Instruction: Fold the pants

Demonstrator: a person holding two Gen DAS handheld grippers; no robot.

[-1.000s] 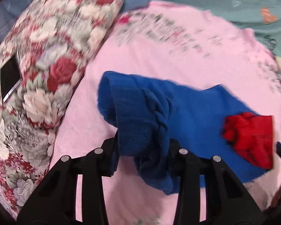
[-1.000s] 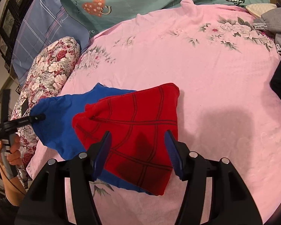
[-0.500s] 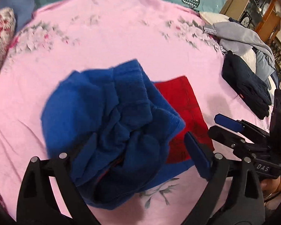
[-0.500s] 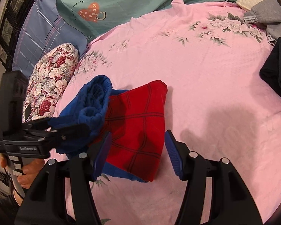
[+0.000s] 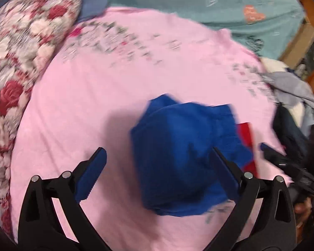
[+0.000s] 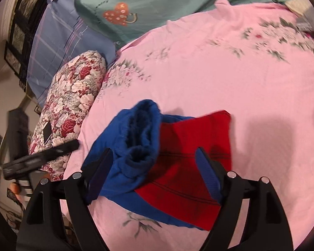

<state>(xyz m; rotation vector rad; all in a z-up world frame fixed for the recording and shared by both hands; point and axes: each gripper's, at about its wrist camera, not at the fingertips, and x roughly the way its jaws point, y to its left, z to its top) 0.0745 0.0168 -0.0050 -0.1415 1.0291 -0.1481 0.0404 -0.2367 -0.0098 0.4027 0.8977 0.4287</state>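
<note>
The pants (image 6: 190,163) lie bunched on the pink bedsheet (image 6: 219,73), red with dark lines on the right. Their blue part (image 6: 136,138) is heaped over the left side. My right gripper (image 6: 153,152) hovers open just above them, one finger over the blue heap and one over the red cloth, holding nothing. In the left wrist view the blue heap (image 5: 184,156) covers most of the red (image 5: 246,133). My left gripper (image 5: 157,152) is open and empty, with the heap in front of its right finger. The picture there is blurred.
A floral bolster (image 6: 73,104) lies along the left of the bed, with a blue plaid pillow (image 6: 62,41) and a teal sheet (image 6: 178,4) behind. A pile of grey and dark clothes (image 5: 293,104) sits at the right edge. A hand (image 5: 301,207) holds the other gripper.
My left gripper carried the blue part over onto the red cloth, let go of it and drew back to the left, open. My right gripper stayed open over the pants.
</note>
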